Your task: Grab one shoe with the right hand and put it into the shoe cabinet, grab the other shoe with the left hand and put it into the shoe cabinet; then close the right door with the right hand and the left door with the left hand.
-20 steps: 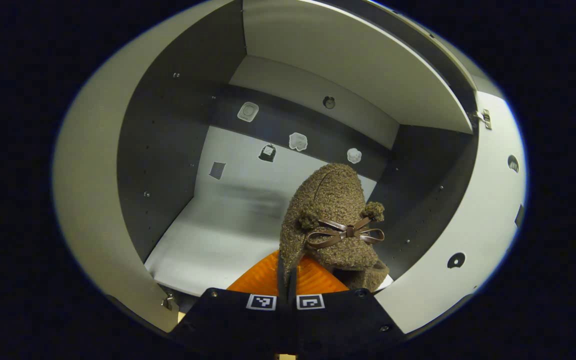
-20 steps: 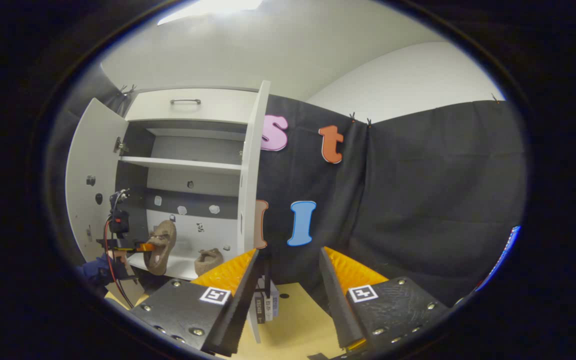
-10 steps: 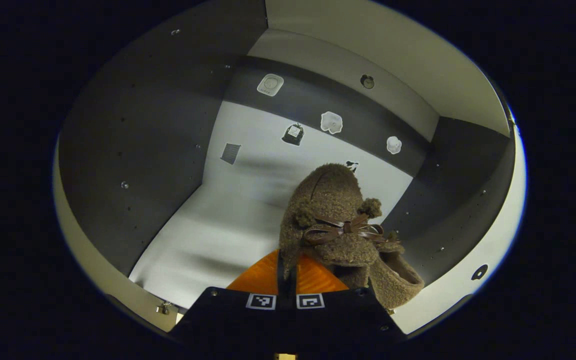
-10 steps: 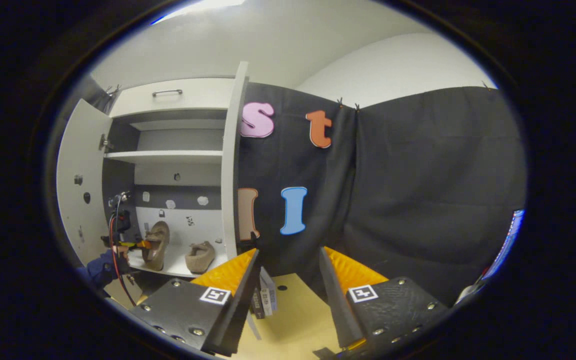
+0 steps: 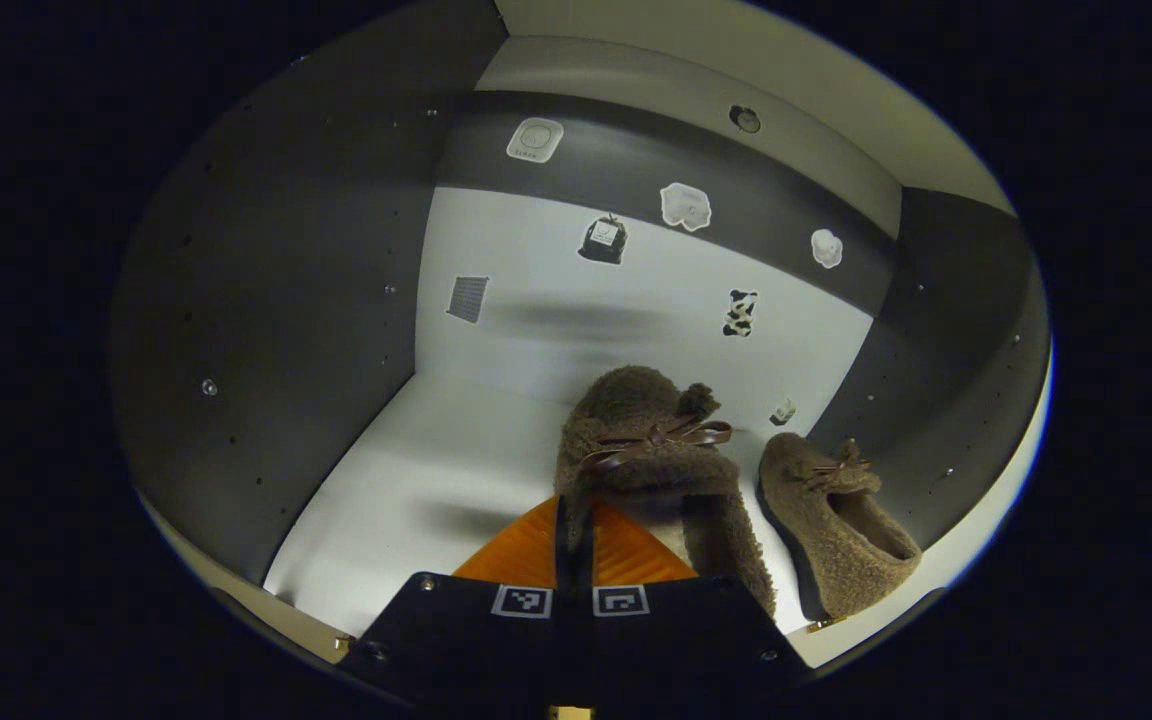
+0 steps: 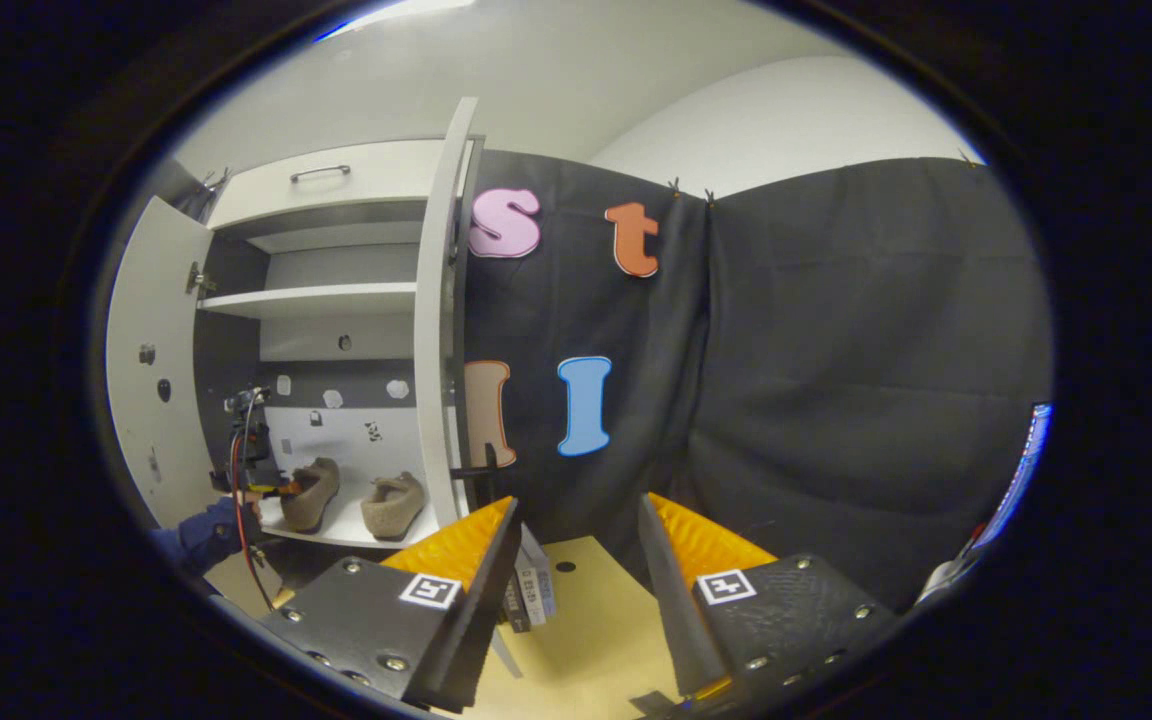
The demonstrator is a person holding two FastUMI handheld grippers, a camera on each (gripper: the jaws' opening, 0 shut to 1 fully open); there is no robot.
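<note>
My left gripper (image 5: 573, 525) is shut on the rim of a brown fuzzy shoe (image 5: 651, 455) with a leather bow. It holds the shoe level, low over the white shelf floor (image 5: 436, 470) inside the shoe cabinet. The other brown shoe (image 5: 836, 520) lies on the same floor just to its right. In the right gripper view both shoes (image 6: 311, 493) (image 6: 393, 503) sit side by side in the cabinet, with the left gripper (image 6: 251, 470) and a blue-sleeved hand (image 6: 201, 530) at the first one. My right gripper (image 6: 576, 535) is open and holds nothing, away from the cabinet.
Both cabinet doors stand open: the left door (image 6: 141, 390) swung wide, the right door (image 6: 436, 330) seen nearly edge-on. An upper shelf (image 6: 316, 298) and a drawer with a handle (image 6: 321, 172) sit above. Stickers dot the back wall (image 5: 626, 290). A small labelled box (image 6: 531, 590) stands on the wooden surface.
My left gripper has gone deeper into the cabinet and brought the shoe down from tilted-up to level beside the other shoe. The right gripper view has shifted slightly; it stays open.
</note>
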